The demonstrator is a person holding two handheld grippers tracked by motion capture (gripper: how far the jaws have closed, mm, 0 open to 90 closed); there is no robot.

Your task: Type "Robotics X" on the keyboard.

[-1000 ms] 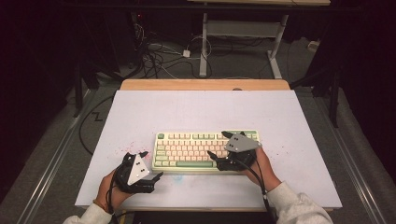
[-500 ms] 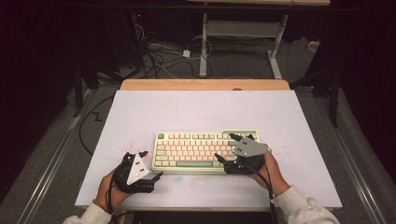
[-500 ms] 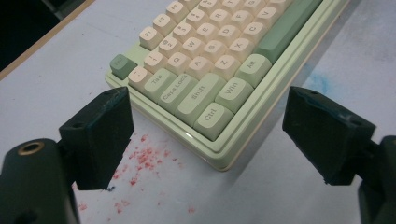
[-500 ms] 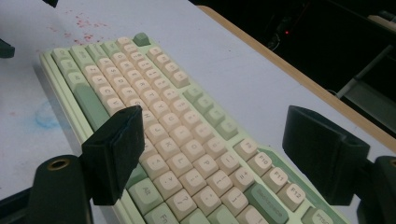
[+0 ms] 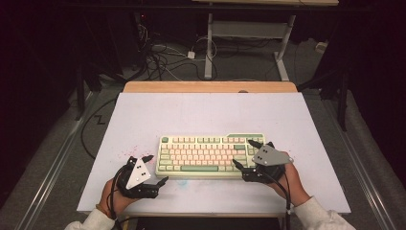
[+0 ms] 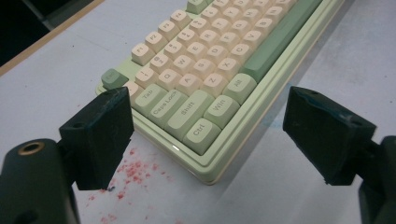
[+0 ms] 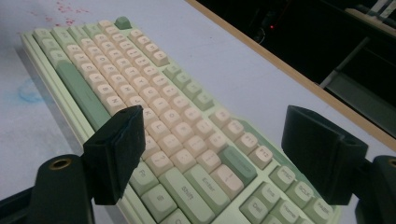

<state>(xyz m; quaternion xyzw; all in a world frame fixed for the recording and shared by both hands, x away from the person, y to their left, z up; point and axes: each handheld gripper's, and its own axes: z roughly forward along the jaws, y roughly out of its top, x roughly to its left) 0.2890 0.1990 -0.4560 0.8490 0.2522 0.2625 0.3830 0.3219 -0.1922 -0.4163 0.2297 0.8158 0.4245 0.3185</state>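
A pale green keyboard [image 5: 210, 153] with cream and green keys lies flat on the white table [image 5: 210, 112], near the front. My left gripper [image 5: 158, 168] is open just off its front left corner, jaws apart and holding nothing. In the left gripper view the keyboard [image 6: 201, 88] corner with the Ctrl key sits between the jaws of the left gripper [image 6: 208, 121]. My right gripper [image 5: 242, 153] hovers open over the keyboard's right end. In the right gripper view, the right gripper [image 7: 217, 140] straddles the Enter and Shift keys of the keyboard [image 7: 140, 79], close above them.
Red specks [image 5: 129, 152] stain the table left of the keyboard, and a faint blue smear [image 7: 30, 91] lies by its front edge. A wooden strip [image 5: 210, 87] borders the far edge. Cables [image 5: 163, 55] and the legs of another table [image 5: 208, 52] stand on the floor beyond.
My right gripper has slid to the right, from over the keys toward the keyboard's right end. The left gripper has stayed put. The keyboard has not moved.
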